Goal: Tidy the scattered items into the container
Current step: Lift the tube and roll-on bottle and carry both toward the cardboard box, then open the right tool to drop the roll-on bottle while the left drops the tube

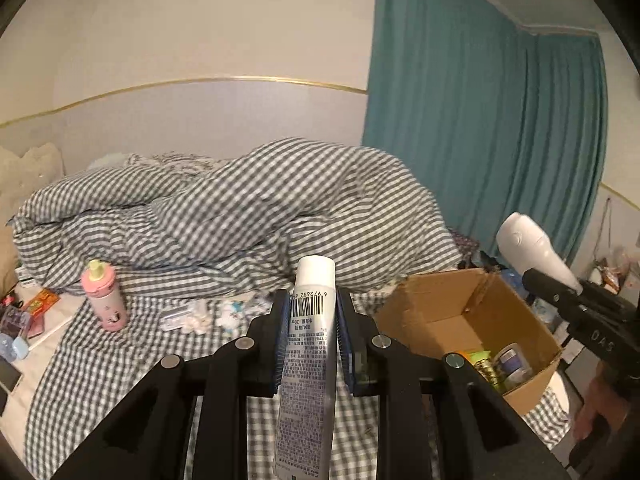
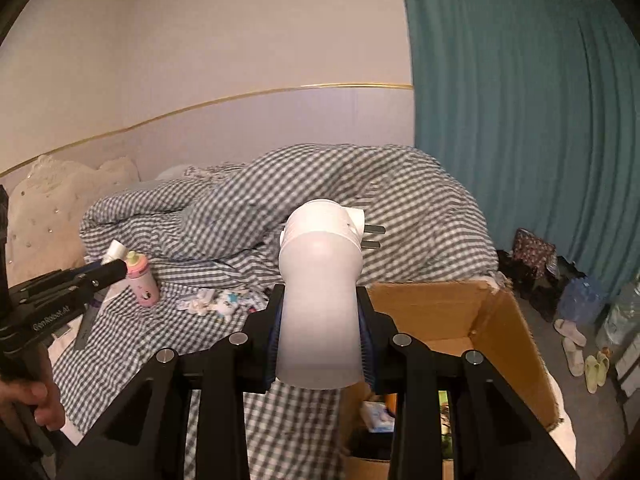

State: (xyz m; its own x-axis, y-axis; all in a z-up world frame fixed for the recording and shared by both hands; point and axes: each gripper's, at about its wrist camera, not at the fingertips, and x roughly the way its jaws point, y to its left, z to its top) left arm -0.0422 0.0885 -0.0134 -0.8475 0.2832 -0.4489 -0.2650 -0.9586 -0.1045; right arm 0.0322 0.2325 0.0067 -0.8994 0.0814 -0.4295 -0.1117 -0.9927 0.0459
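Nearest the left wrist camera, the left gripper (image 1: 313, 312) is closed on a white tube (image 1: 310, 344), its blue pads pressing the printed body just below the barcode, with the cap end pointing away and the crimped end running back under the lens. In the right wrist view, the right gripper (image 2: 319, 320) is likewise clamped on a white plug-in device (image 2: 320, 280) (perhaps a night light or a vapouriser; two flat prongs stick out of its far end), pads bearing on its frosted lower part. So both claws are nearly closed and each carries one item, held in the air above the checked bedsheet (image 1: 120, 368).

Just beyond and to the right sits the open cardboard box (image 1: 516, 320), which serves as the container. A few things already lie in its bottom: a green packet and a small jar can be made out, the rest is too dim to name. Neither carried item is over the opening yet, judging by the views; both look close to it.

Further off on the sheet, work remains: a pink bottle (image 1: 105, 296) stands upright, and beside it lies a small scatter of white wrappers and bits (image 1: 208, 314). At the far left edge more small clutter sits, too blurred to sort. Behind all this the checked duvet (image 1: 240, 208) is heaped against the wall, with the teal curtain (image 1: 480, 120) to the right.

By my reckoning the tidying is partly done, two drops are pending, and several pickups follow.
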